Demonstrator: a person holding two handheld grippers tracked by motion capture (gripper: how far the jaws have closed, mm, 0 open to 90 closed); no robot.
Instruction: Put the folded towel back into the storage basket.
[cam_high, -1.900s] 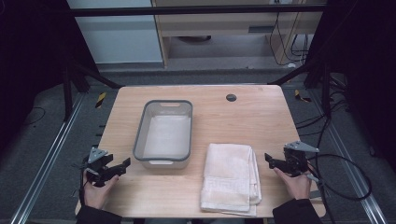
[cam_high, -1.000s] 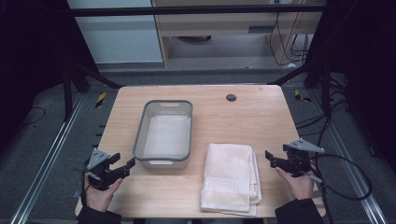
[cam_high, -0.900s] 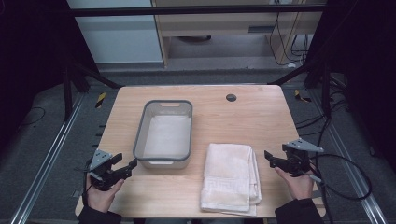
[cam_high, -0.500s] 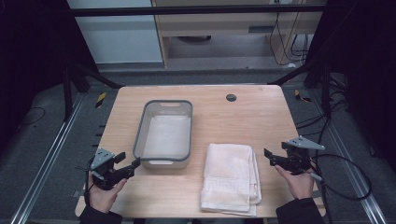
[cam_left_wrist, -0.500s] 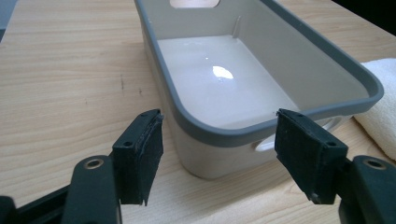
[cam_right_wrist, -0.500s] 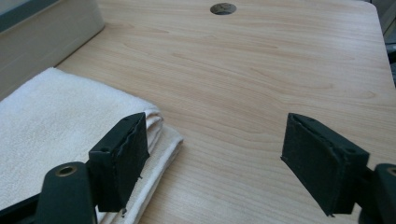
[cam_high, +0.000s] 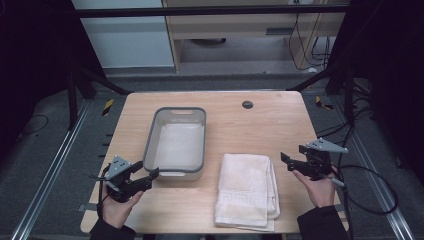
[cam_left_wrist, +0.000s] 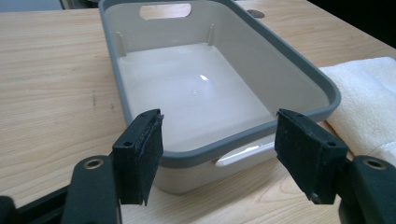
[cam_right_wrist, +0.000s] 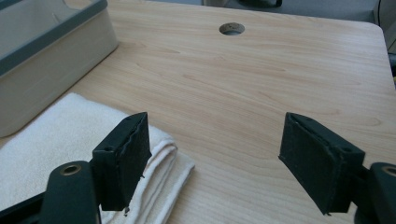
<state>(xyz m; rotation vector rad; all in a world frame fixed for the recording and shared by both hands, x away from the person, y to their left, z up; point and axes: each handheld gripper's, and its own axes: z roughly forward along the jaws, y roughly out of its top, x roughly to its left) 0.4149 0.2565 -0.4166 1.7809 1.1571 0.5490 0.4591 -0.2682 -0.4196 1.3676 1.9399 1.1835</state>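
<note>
— What's laid out on the pale wooden desk (cam_high: 240, 125) from where you stand?

— A rectangular grey-rimmed plastic tub with pale walls (cam_high: 177, 141) sits left of centre, long side running away from the person. It's empty; there is a handle slot in its far end wall. Just to its right, nearer the front edge, lies a folded cream-white towel (cam_high: 247, 190), flat, close beside the tub; I can't tell whether they touch.

— And the person's hands?

— The left hand (cam_high: 116, 209) comes up at the front left corner holding the left gripper (cam_high: 150, 176). Its fingers are spread wide apart and hold nothing. In the left gripper view they (cam_left_wrist: 140, 156) frame the tub's near end, about level with its rim, with the towel's edge (cam_left_wrist: 369, 100) off to the right.

— The other one?

— The right hand (cam_high: 318, 186) holds the right gripper (cam_high: 285, 161) just right of the towel, pointing left toward it. Its fingers (cam_right_wrist: 122, 158) are also well apart and empty, above the towel's folded corner (cam_right_wrist: 70, 135) and bare desk. Farther back there's a small round hole in the desk (cam_high: 247, 104).
</note>
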